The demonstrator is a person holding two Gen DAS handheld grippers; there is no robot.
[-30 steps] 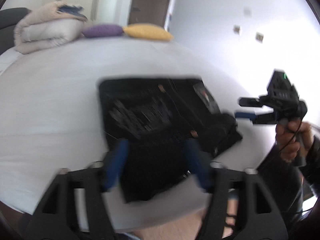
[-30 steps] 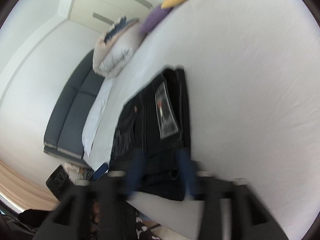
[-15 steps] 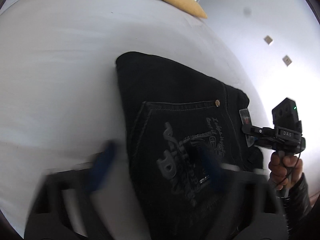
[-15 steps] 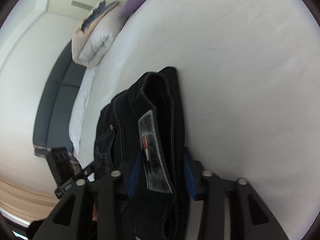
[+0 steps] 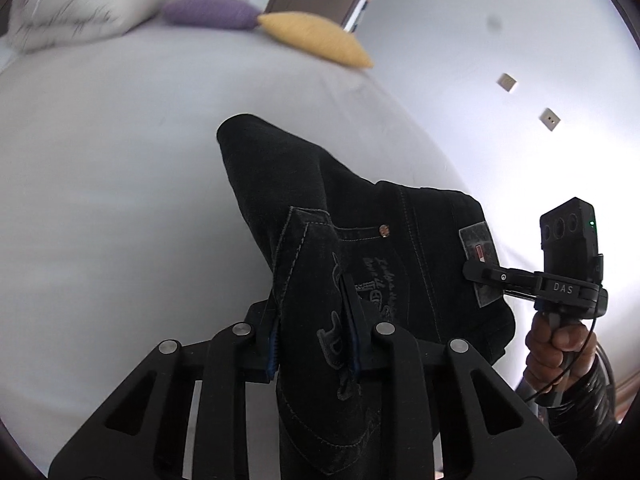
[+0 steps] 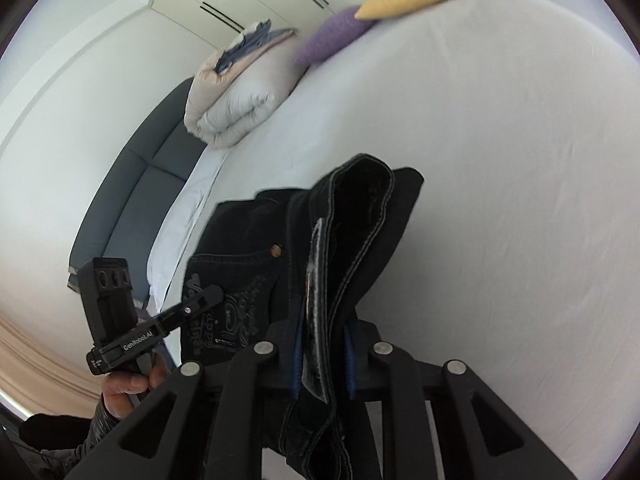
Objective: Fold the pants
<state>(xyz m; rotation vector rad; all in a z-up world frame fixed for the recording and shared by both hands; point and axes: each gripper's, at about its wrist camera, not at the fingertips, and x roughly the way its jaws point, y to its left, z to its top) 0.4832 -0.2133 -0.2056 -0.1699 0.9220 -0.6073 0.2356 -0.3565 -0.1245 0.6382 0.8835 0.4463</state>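
Folded black jeans [image 5: 360, 216] with grey stitching and a grey waist label hang a little above the white bed [image 5: 120, 184]. My left gripper [image 5: 314, 332] is shut on the jeans' near edge by the embroidered back pocket. My right gripper [image 6: 324, 356] is shut on the waistband beside the label; the jeans [image 6: 360, 220] rise between its fingers. The right gripper also shows in the left wrist view [image 5: 476, 271], at the label. The left gripper shows in the right wrist view [image 6: 214, 294], at the pocket.
A yellow pillow [image 5: 316, 42] and a purple pillow [image 5: 212, 12] lie at the bed's far end, next to a folded duvet [image 6: 236, 100]. A dark sofa [image 6: 124, 200] stands beside the bed. Wall sockets [image 5: 550, 119] are on the right wall.
Both grippers went from open above the flat jeans to shut on their near edge. The jeans have been lifted off the bed and now drape between the grippers.
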